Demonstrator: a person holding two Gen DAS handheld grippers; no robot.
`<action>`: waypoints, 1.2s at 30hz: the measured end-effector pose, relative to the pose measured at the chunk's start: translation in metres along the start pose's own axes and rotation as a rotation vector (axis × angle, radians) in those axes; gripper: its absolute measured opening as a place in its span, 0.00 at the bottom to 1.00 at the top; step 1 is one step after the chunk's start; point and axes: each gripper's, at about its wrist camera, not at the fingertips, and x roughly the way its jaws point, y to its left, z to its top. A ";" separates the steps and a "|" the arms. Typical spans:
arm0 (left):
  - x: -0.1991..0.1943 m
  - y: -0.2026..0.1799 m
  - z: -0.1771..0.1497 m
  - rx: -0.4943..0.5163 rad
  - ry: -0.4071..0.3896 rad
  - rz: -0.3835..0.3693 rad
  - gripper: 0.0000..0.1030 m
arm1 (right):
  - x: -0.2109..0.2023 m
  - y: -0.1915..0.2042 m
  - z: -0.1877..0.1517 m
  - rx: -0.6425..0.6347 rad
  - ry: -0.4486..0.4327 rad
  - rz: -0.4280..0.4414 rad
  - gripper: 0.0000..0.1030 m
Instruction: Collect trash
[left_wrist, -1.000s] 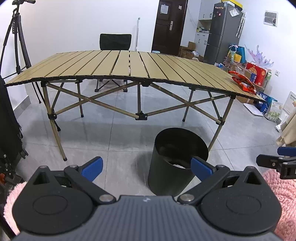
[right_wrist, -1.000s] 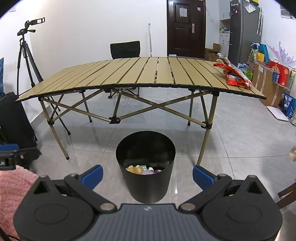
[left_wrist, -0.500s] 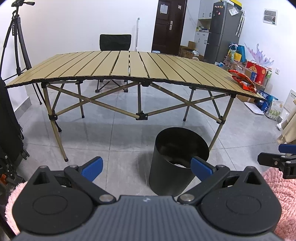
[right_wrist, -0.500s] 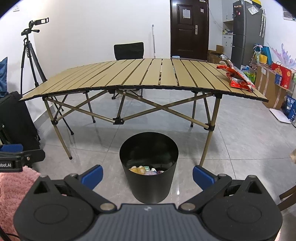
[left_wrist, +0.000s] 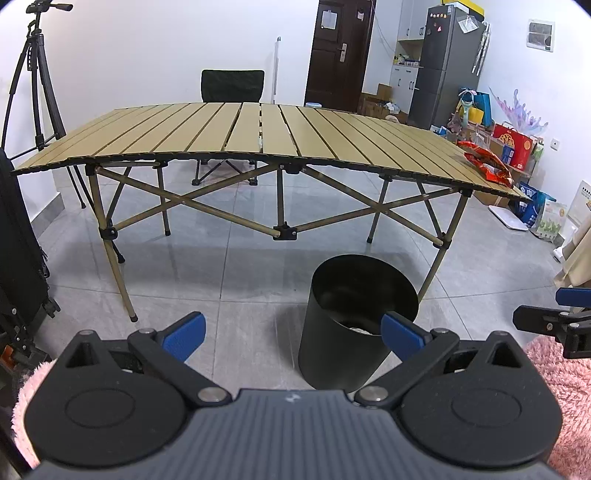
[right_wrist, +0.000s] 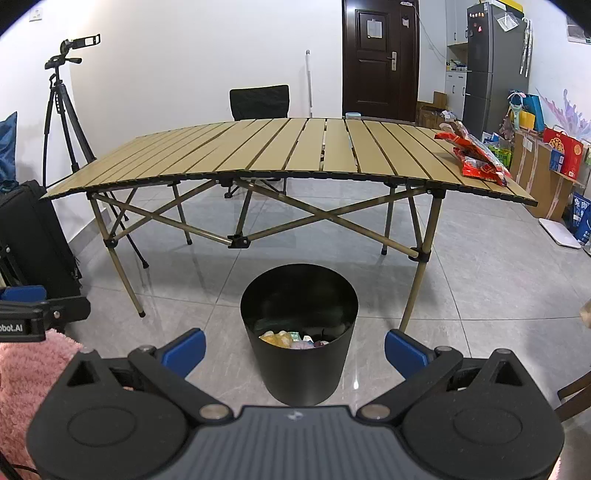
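Left claw: jaws spread wide, blue-tipped fingers empty, held low over the grey tiled floor.
Right claw: jaws likewise spread wide and empty, aimed at the bin from above.
Bin: black, round, open-topped; stands on the floor in front of the table, near its front right leg. Mixed trash, yellow, green and pale pieces, lies at its bottom.
Table: folding, tan slats on crossed legs.
Snack bags: red, crumpled, lying on the table's right end; their print is too small to read.
Writing: "obot.AI" in white on the black body of the left claw where it enters the right wrist view; first letters cut off.
Sleeve: pink, fluffy, just below that lettering.
Background: tripod, black chair, dark door bearing an unreadable paper notice, grey fridge.
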 end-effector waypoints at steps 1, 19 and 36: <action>0.000 0.000 0.000 0.000 0.000 0.001 1.00 | 0.000 0.000 0.000 -0.001 0.000 0.000 1.00; -0.003 0.000 0.000 0.000 -0.006 0.004 1.00 | 0.000 0.000 0.000 0.000 0.001 -0.002 1.00; -0.006 0.001 -0.001 -0.008 -0.008 -0.010 1.00 | 0.000 0.000 -0.001 0.000 0.000 -0.001 1.00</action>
